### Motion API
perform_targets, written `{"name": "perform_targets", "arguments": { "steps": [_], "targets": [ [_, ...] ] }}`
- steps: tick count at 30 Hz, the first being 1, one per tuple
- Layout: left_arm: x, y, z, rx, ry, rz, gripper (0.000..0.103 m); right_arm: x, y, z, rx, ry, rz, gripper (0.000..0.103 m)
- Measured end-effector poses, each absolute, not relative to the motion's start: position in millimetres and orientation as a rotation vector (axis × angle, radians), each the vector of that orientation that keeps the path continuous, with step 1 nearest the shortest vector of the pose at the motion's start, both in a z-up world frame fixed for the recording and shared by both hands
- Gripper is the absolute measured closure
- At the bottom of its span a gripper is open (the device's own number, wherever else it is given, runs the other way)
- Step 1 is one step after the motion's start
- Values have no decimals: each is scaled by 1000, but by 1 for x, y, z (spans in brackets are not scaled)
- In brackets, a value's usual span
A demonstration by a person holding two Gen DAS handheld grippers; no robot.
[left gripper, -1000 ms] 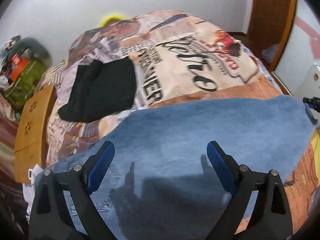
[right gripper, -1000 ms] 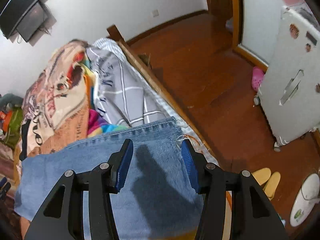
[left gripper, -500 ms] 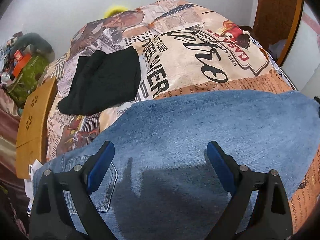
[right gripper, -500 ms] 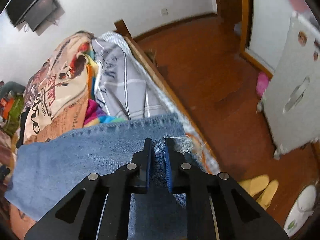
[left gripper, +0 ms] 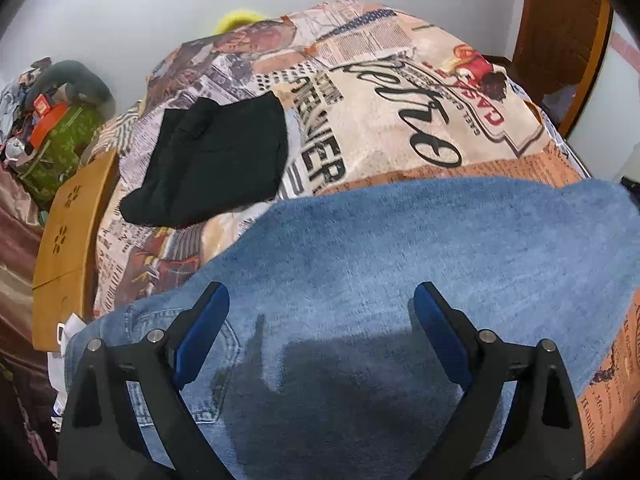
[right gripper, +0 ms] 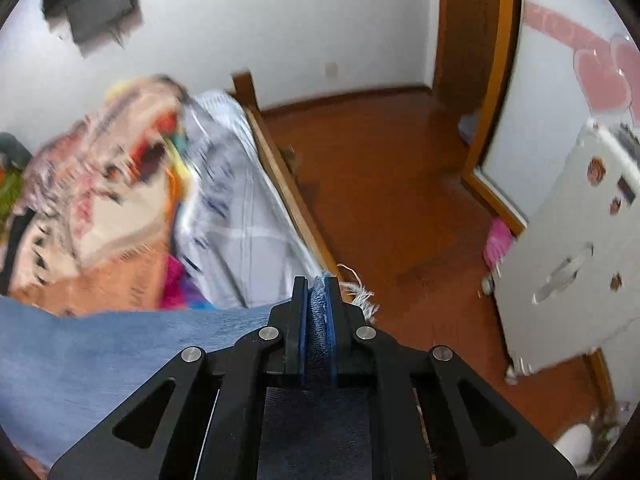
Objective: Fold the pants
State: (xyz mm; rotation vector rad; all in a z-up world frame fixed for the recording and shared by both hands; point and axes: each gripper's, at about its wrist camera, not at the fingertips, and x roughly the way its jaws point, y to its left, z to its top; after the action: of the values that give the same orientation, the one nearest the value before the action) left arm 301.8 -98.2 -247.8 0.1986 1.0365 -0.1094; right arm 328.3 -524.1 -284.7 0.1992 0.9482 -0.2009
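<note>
Blue jeans [left gripper: 380,264] lie spread across the near part of a bed, with a back pocket at lower left in the left wrist view. My left gripper [left gripper: 320,316] is open and empty, held just above the jeans near the waist end. My right gripper [right gripper: 316,296] is shut on the frayed hem of the jeans [right gripper: 120,356] and holds it lifted above the bed's right edge. White hem threads [right gripper: 360,290] stick out beside the jaws.
A folded black garment [left gripper: 212,160] lies on the printed blanket [left gripper: 400,120] further back. A wooden board [left gripper: 68,240] stands at the bed's left. On the right are the wooden bed rail [right gripper: 288,196], wood floor [right gripper: 400,200] and a white cabinet [right gripper: 572,264].
My right gripper closed on the jeans' hem and has lifted it off the bed, swinging the view upward. My left gripper stayed open above the jeans, shifting only slightly.
</note>
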Motion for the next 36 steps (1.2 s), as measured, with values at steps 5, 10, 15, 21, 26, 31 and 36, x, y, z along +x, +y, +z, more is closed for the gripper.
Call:
{"name": "perform_targets", "arguments": {
  "steps": [5, 10, 15, 21, 26, 31, 36],
  "targets": [
    [298, -113, -257, 241, 1063, -152, 9, 327, -528, -295, 203, 1040, -211, 93],
    [295, -117, -256, 242, 1059, -169, 9, 301, -530, -263, 245, 1012, -221, 63],
    [292, -119, -256, 250, 1050, -170, 9, 259, -515, -247, 368, 955, -160, 41],
    [288, -123, -256, 248, 1046, -195, 9, 227, -498, -271, 552, 992, -117, 40],
    [287, -122, -256, 233, 1050, -205, 9, 217, -490, -284, 611, 959, -146, 40],
    [288, -120, -258, 209, 1057, -213, 9, 221, -497, -290, 640, 945, -184, 41],
    [289, -118, -259, 189, 1062, -222, 9, 223, -508, -297, 659, 933, -233, 45]
  ]
}}
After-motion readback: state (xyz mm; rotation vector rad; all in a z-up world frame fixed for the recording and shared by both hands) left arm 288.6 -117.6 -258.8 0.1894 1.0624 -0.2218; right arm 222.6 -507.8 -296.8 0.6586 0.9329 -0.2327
